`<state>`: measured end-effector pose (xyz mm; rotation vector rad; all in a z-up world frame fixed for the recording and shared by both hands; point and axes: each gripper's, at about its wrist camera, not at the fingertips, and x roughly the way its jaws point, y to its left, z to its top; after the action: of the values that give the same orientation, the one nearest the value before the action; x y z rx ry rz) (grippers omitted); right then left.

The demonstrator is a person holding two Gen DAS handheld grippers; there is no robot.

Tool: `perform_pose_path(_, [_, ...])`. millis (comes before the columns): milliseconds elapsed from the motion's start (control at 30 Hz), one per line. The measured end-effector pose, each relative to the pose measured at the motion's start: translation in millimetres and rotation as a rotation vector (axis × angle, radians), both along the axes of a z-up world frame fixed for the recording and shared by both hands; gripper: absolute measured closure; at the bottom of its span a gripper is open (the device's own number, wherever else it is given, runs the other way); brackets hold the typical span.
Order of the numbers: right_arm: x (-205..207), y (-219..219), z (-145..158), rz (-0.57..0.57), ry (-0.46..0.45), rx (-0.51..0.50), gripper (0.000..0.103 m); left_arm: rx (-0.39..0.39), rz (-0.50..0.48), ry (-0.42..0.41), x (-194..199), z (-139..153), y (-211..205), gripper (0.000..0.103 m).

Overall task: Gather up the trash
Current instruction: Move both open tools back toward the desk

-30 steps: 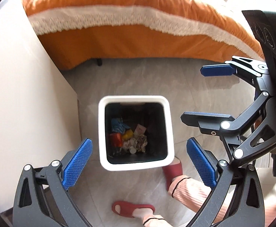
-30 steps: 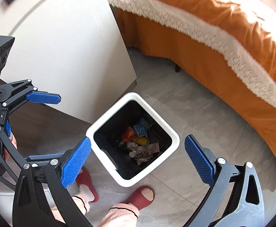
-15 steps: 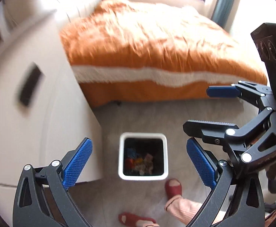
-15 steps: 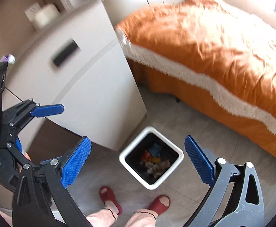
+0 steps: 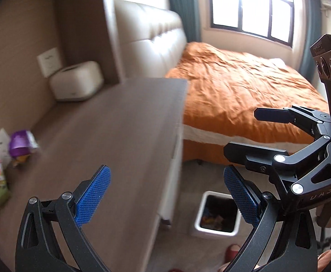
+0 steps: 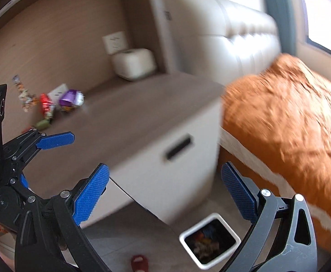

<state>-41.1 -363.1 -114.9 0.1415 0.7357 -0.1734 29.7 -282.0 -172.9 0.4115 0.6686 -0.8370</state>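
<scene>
Swinging up from the bin, both views now take in the wrappers (image 6: 52, 106) heaped at the worktop's (image 6: 129, 117) far left; the left claw (image 5: 165, 195) and right claw (image 6: 165, 192) gape wide, empty, while the bin (image 6: 210, 240) sits on the floor at right, so another pickup seems next.

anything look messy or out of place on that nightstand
Yes: loose wrappers, including a purple wrapper and a red wrapper, lie scattered on the nightstand near the wall, not in the bin.
</scene>
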Motion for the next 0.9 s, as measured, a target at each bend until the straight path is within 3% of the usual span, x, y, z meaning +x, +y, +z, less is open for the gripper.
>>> perform_pose_path(200, [61.7, 56.3, 11.5, 0.166, -0.006, -0.008, 0.004, -0.013, 0.143, -0.045, 39.9, 23.9, 76.0, 0.005])
perform_pose_path(433, [132.8, 132.7, -1.7, 0.352, 0.021, 0.036, 0.004, 0.003, 0.319, -0.073, 84.4, 35.8, 172.9, 0.005])
perform_pose_path(733, [210.6, 226.5, -24.7, 0.595, 0.095, 0.091, 0.004, 0.034, 0.52, -0.088, 125.8, 31.1, 280.1, 0.005])
perform_pose_path(900, [248.8, 266.5, -39.5, 0.695, 0.125, 0.053, 0.004, 0.046, 0.585, -0.07, 158.9, 20.0, 319.3, 0.005])
